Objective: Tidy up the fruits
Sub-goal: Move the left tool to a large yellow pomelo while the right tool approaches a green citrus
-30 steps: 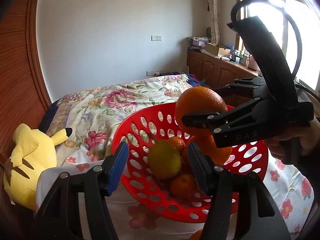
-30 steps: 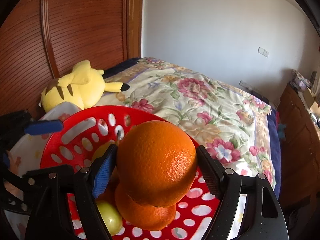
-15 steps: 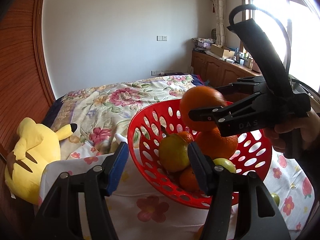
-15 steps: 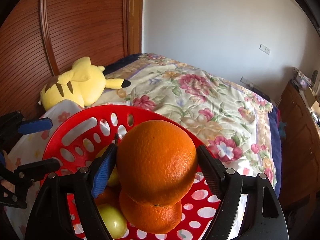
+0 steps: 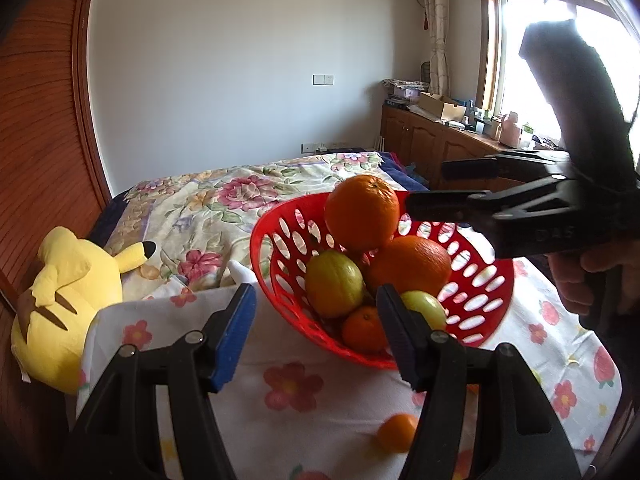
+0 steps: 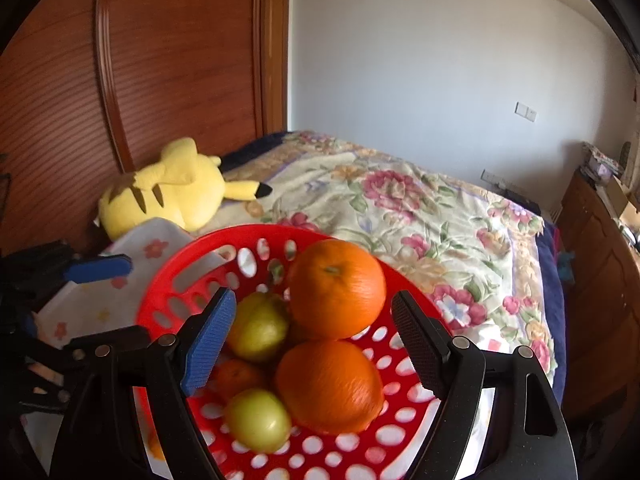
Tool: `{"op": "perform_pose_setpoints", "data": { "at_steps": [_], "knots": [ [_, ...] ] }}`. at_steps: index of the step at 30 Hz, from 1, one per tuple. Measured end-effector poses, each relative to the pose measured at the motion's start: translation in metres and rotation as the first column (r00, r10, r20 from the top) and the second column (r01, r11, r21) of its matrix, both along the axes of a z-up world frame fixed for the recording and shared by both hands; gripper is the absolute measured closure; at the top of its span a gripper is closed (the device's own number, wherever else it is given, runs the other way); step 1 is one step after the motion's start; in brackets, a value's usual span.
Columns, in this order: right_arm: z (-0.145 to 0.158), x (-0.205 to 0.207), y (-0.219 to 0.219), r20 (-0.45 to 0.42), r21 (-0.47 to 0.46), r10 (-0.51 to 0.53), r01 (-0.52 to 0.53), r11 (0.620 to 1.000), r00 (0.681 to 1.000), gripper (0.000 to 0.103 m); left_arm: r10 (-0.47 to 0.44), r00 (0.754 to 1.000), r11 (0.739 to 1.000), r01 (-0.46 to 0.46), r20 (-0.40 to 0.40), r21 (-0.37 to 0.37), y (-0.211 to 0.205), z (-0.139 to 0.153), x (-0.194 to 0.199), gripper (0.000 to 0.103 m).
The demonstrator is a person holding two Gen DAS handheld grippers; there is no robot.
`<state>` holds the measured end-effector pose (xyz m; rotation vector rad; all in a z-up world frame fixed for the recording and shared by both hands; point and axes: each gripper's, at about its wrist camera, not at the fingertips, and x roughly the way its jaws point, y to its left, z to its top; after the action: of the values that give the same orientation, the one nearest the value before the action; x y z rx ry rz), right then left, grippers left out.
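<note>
A red perforated basket (image 5: 276,268) stands on a flowered white cloth and holds several fruits. A large orange (image 5: 362,212) rests on top of the pile, on a second orange (image 5: 410,266) and a yellow-green fruit (image 5: 334,288). My right gripper (image 6: 314,300) is open, its pads apart on either side of the top orange (image 6: 336,288) and drawn back from it. In the left wrist view the right gripper (image 5: 426,186) sits just right of that orange. My left gripper (image 5: 314,300) is open and empty, in front of the basket's near rim.
A small orange (image 5: 396,432) lies loose on the cloth (image 5: 296,396) in front of the basket. A yellow plush toy (image 5: 60,300) lies on the left against the wooden wall. Behind is a bed with a floral quilt (image 6: 420,216), and a wooden cabinet (image 5: 432,148) along the right.
The right gripper has let go of the large orange and drawn back; the orange now rests on the pile. The left gripper has moved away, and the basket appears further right in its view.
</note>
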<state>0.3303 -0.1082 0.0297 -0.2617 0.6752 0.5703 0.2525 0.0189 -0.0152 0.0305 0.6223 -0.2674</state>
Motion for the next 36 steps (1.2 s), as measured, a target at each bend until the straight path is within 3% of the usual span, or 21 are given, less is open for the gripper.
{"op": "perform_pose_setpoints", "data": {
  "at_steps": [8, 21, 36],
  "knots": [
    [0.005, -0.067, -0.022, 0.036, 0.088, -0.053, 0.05, 0.995, 0.998, 0.021, 0.001, 1.0, 1.0, -0.001, 0.0, -0.008, -0.003, -0.001, -0.04, 0.039],
    [-0.013, -0.147, -0.057, 0.035, 0.136, -0.141, 0.135, 0.981, 0.989, 0.023, 0.0, 1.0, 1.0, 0.0, 0.01, 0.012, -0.013, -0.008, -0.107, 0.034],
    [-0.062, -0.176, -0.075, -0.054, 0.131, -0.182, 0.188, 0.973, 0.982, 0.029, 0.02, 0.998, 1.0, -0.021, -0.055, -0.002, -0.014, -0.046, -0.137, 0.033]
  ]
}}
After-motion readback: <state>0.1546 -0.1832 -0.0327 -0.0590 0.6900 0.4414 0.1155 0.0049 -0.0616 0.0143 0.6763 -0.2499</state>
